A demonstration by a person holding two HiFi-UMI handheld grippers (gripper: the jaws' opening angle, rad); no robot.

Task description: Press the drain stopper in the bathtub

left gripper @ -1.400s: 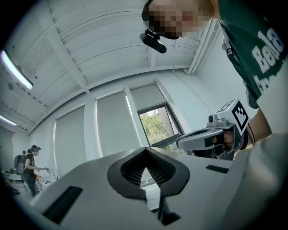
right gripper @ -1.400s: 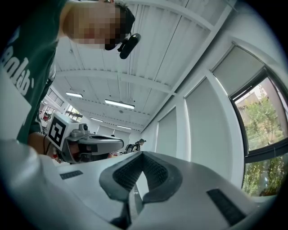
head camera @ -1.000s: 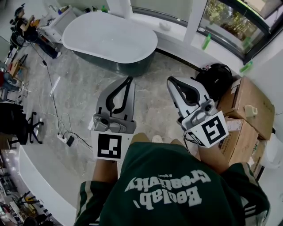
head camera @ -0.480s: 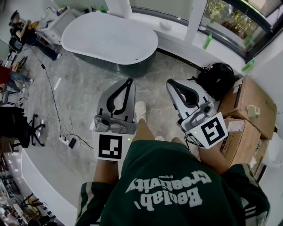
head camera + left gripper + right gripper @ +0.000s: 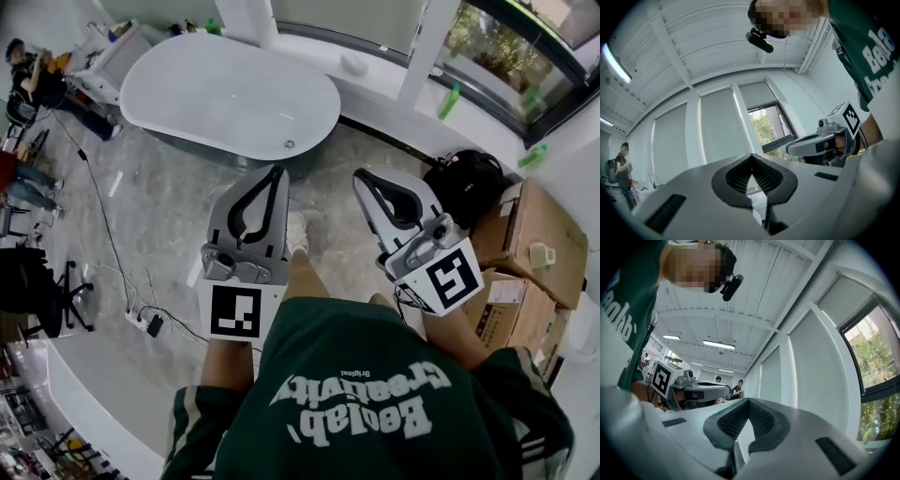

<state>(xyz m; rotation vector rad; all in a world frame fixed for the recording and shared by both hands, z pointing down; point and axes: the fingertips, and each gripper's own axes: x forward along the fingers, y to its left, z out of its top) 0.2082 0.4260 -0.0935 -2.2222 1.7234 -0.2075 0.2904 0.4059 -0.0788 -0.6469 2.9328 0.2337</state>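
The white oval bathtub [image 5: 225, 92] stands on the marble floor at the top of the head view. Its small round drain stopper [image 5: 290, 143] shows on the tub floor near the near end. My left gripper [image 5: 277, 172] is held in the air short of the tub, jaws shut with nothing in them. My right gripper [image 5: 360, 176] is level with it to the right, also shut and empty. In the left gripper view the gripper [image 5: 751, 156] points up at blinds and a window, with the right gripper [image 5: 820, 143] beside it. The right gripper view shows its gripper [image 5: 749, 401] against the ceiling; the tub is hidden there.
A black backpack [image 5: 466, 183] and cardboard boxes [image 5: 539, 230] lie at the right. A power strip [image 5: 147, 323] with a long cable lies on the floor at the left, near an office chair [image 5: 42, 281]. Green bottles [image 5: 449, 101] stand on the window ledge. A person [image 5: 28, 70] stands far left.
The bathtub has come nearer and lower in the head view, and its drain stopper now shows. A white shoe has stepped forward between the grippers. Both grippers stay shut.
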